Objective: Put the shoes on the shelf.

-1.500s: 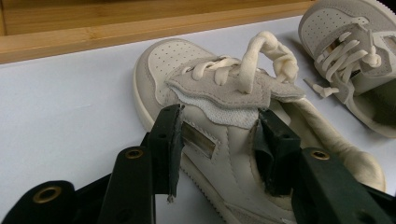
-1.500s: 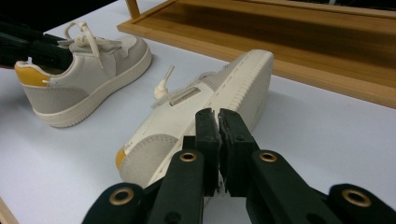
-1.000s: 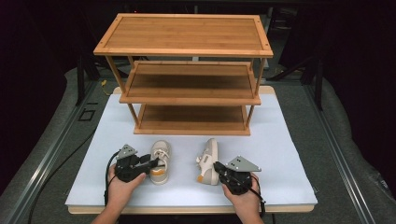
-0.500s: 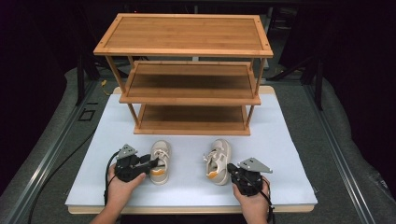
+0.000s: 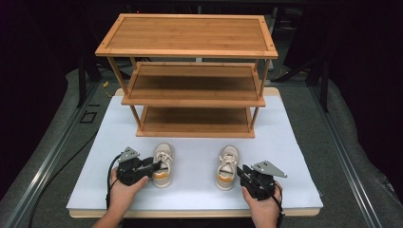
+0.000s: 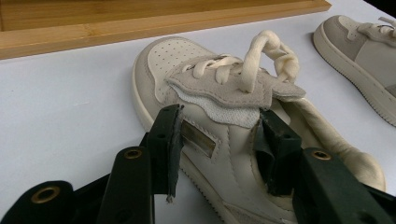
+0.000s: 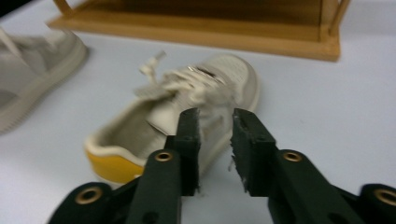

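Shoes sit side by side on the white surface [image 5: 290, 142], low centre of the high view, toes toward the rack. Your left tool [image 6: 219, 140] pinches the left shoe [image 5: 163, 164] across its side wall and collar. Grip is near the heel end, so the toe may droop and catch the rack [image 5: 190, 90] edge on a lift. Your right tool [image 7: 215, 123] has just been opening; it's spread with nothing pinched, right shoe [image 7: 187, 107] just ahead of it, upright. Close there and you may grab only the loose laces or tongue. Bottom shelf clearance at upper frame looks tight; go in level.
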Demonstrator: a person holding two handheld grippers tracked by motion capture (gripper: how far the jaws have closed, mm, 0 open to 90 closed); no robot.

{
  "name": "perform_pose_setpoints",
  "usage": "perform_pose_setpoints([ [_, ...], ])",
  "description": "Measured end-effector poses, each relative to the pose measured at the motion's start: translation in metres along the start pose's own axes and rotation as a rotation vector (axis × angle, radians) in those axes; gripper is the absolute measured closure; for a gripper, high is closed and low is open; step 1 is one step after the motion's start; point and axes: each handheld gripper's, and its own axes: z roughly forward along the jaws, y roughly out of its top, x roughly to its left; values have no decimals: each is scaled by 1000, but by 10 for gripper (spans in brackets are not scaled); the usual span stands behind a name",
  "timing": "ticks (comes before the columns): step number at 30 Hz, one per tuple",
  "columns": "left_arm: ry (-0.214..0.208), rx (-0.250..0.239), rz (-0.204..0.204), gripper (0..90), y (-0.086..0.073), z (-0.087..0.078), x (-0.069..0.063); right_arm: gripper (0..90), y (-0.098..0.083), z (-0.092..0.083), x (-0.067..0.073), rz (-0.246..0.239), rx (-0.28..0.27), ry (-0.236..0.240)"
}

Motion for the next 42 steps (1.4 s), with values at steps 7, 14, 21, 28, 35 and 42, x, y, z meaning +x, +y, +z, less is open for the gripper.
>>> perform_pose_setpoints([
  [7,2,0,-17,556,1,1,-1,546,-1,22,9,8,57,19],
  [14,-25,5,-22,558,4,8,-9,636,2,29,3,57,72,36],
  [21,-45,11,-32,558,7,17,-21,656,7,38,12,31,76,57],
  [28,-52,6,-40,558,10,29,-36,666,11,53,36,-8,77,95],
  [35,-68,0,-38,559,11,34,-41,666,13,60,47,-8,74,106],
  [42,-84,5,-30,558,13,39,-46,666,14,64,51,-2,78,123],
])
